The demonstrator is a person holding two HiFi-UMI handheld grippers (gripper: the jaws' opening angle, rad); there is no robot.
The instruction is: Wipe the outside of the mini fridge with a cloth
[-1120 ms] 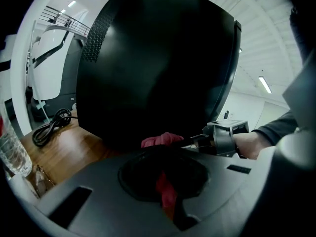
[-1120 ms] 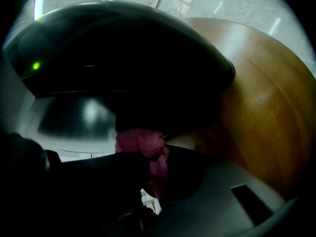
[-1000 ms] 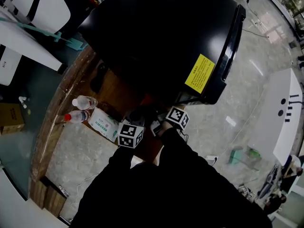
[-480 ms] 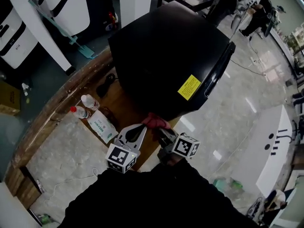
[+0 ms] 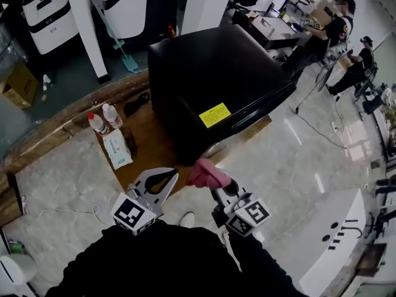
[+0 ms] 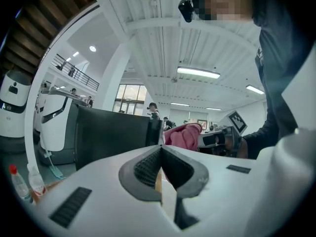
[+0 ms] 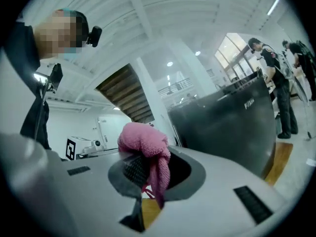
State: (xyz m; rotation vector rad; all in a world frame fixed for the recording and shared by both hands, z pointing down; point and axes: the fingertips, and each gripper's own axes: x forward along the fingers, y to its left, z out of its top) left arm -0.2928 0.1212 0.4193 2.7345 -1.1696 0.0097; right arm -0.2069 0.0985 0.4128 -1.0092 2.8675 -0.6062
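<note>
1. Since a second ago the mini fridge has dropped back in the head view. It filled the top of the frame then; now it stands well apart from both grippers, on the wooden platform, with its yellow sticker facing us.
2. The pink cloth has come away from the fridge's near lower corner. It is bunched in the right gripper, whose jaws pinch it, with a tail hanging down between them.
3. The left gripper sits just beside it, jaws pressed together on nothing.
4. Two water bottles and a pack of wipes stand left of the fridge.
5. To my eye this is a pause between wiping passes, or the end of the wiping; I cannot tell which.
6. If more wiping is due, the cloth must be carried back and pressed flat against a side or the top.
</note>
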